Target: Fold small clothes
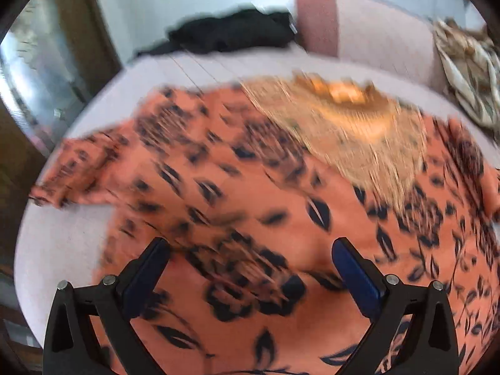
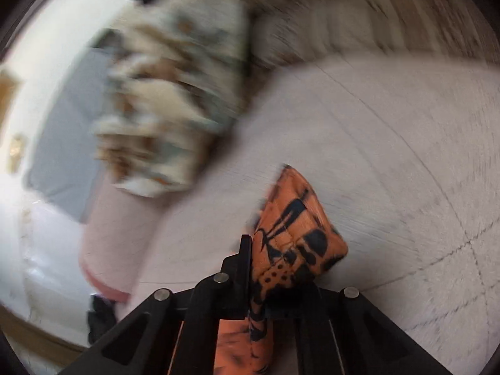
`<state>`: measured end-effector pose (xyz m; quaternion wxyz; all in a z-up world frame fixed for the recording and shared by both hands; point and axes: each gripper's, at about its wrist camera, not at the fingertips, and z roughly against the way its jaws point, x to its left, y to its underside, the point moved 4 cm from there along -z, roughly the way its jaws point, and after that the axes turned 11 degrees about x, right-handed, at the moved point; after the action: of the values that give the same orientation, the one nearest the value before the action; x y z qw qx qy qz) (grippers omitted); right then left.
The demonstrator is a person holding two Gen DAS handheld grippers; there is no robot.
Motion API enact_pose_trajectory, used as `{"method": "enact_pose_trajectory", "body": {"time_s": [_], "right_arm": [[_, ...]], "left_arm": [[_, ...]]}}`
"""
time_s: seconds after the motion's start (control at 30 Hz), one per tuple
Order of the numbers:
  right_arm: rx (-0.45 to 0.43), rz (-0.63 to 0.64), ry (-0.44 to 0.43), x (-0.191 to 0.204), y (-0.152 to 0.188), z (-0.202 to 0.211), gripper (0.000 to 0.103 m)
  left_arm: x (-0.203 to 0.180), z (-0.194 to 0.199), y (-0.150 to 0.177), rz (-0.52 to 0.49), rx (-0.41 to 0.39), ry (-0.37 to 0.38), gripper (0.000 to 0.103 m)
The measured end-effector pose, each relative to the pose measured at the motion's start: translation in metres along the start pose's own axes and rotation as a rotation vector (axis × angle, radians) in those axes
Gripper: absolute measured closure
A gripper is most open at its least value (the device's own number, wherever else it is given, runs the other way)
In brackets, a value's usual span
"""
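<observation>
The orange floral garment (image 1: 281,206) lies spread on the pale bed (image 1: 78,240), soft, light and floppy, best taken at corners or hems. The right gripper (image 2: 254,250) has its jaws clamped on a corner of it. The left gripper (image 1: 250,256) hovers over the cloth, jaws wide and empty. Bare bed lies beyond the left edge; a black garment (image 1: 231,31) and patterned cloth (image 1: 465,68) crowd the far side
</observation>
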<state>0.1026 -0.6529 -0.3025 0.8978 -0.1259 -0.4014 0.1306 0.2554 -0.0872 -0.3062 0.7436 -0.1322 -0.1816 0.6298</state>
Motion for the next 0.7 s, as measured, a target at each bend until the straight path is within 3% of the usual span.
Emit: {"method": "enact_pose_trajectory", "body": {"time_s": [0.13, 0.33, 0.47, 0.57, 0.7], "right_arm": [[-0.104, 0.113, -0.211, 0.074, 0.022, 0.059, 0.097], [-0.171, 0.288, -0.381, 0.210, 0.067, 0.109, 0.097], [-0.126, 0.421, -0.471, 0.308, 0.111, 0.119, 0.097], [-0.030, 0.490, -0.551, 0.369, 0.159, 0.106, 0.097], [0.127, 0.569, -0.528, 0.413, 0.244, 0.055, 0.096]], "left_arm": [[0.038, 0.018, -0.015, 0.075, -0.100, -0.103, 0.000], [0.114, 0.001, -0.022, 0.265, -0.016, -0.156, 0.000], [0.159, -0.008, -0.018, 0.362, 0.025, -0.194, 0.000], [0.188, -0.011, -0.015, 0.421, 0.029, -0.212, 0.000], [0.212, -0.020, -0.014, 0.465, 0.053, -0.226, 0.000]]}}
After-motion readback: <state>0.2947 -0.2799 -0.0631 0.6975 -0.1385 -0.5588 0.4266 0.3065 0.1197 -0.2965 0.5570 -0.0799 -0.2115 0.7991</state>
